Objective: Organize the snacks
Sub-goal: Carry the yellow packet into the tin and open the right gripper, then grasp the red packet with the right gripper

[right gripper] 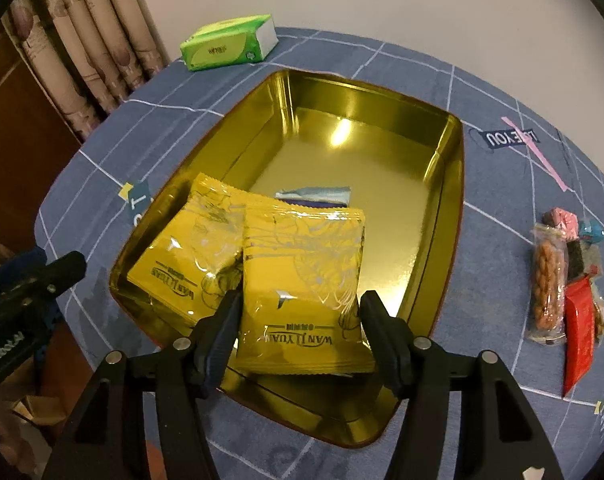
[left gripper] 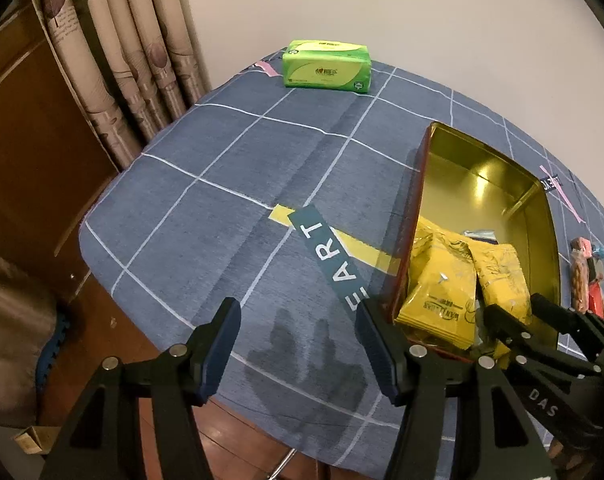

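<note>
A gold tin box [right gripper: 442,208] stands on the blue checked tablecloth; it also shows in the left wrist view [left gripper: 542,216]. Two yellow snack packets lie in its near end, one to the left [right gripper: 182,256] and one on top [right gripper: 302,288]; a small blue packet [right gripper: 314,195] lies behind them. My right gripper [right gripper: 298,312] is open, its fingers either side of the top packet's near edge. My left gripper [left gripper: 298,320] is open and empty above the cloth, left of the tin. Several loose snacks [right gripper: 566,280] lie right of the tin.
A green tissue pack [right gripper: 230,42] sits at the table's far edge, also in the left wrist view [left gripper: 326,66]. Curtains [left gripper: 114,52] and a wooden cabinet [left gripper: 18,152] stand to the left. The table edge drops off near the left gripper.
</note>
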